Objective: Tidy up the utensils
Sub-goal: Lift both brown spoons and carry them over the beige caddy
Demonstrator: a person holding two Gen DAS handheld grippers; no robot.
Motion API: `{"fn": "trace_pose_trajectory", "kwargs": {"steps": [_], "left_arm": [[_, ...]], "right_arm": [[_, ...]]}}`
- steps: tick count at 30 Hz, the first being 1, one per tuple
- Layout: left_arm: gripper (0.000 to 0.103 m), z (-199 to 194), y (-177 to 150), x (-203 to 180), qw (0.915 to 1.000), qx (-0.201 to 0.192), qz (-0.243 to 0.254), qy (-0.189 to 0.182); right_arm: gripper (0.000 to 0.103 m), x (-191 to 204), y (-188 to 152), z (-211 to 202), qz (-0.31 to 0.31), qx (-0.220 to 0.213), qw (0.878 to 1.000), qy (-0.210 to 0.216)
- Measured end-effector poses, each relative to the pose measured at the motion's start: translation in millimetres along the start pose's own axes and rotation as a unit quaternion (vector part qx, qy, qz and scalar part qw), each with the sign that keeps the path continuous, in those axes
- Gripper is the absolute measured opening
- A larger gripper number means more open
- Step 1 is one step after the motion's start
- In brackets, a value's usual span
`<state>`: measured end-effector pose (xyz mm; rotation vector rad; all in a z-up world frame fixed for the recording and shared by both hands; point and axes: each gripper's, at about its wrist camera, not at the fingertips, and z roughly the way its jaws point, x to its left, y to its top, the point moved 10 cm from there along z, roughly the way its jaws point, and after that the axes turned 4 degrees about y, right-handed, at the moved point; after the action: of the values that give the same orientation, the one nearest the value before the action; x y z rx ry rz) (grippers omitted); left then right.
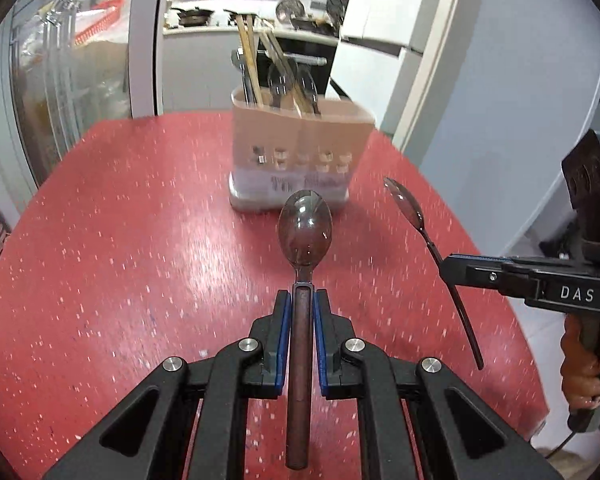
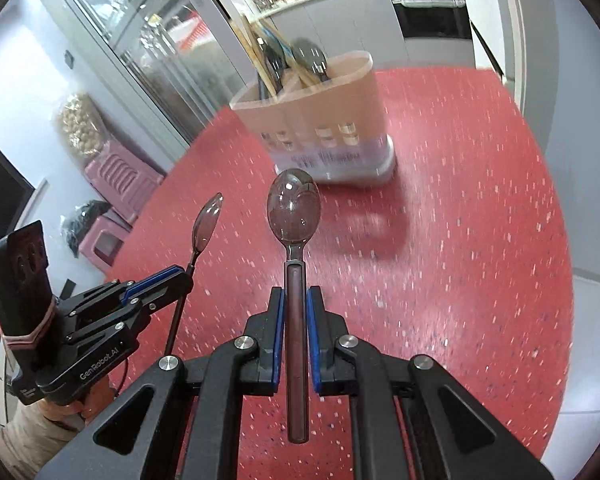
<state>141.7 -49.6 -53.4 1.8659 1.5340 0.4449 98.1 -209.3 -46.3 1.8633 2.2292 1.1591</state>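
Two brown translucent spoons are up off the red speckled table (image 1: 100,240), one in each gripper. The left gripper (image 1: 303,300) is clamped on the handle of the left spoon (image 1: 305,232), its blue pads pressing both sides, the bowl pointing forward toward the beige utensil holder (image 1: 300,152). The right gripper (image 2: 293,300) is likewise clamped on the right spoon (image 2: 294,208), bowl forward. In the left wrist view the right gripper comes in from the right edge with its spoon tilted, held by a person's hand (image 1: 584,364). The holder stands on the table ahead of both grippers, with chopsticks (image 1: 248,56) and other spoons upright inside.
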Motion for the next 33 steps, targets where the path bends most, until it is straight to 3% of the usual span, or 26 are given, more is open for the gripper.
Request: {"fn": "trace_pose_trajectory", "kwargs": {"steps": [16,33], "left_arm": [[0.037,-6.4,111.5,12.0,0.9955,-0.089,-0.033,0.008],[0.037,8.8,201.6,26.9,0.9846,-0.161,-0.051,0.045]], "right_arm": [[0.012,8.3,95.7,-22.1,-0.024,-0.062,0.998,-0.002],[0.012,3.5,199.4,-19.5,-0.04,-0.12,0.992,-0.012]]}}
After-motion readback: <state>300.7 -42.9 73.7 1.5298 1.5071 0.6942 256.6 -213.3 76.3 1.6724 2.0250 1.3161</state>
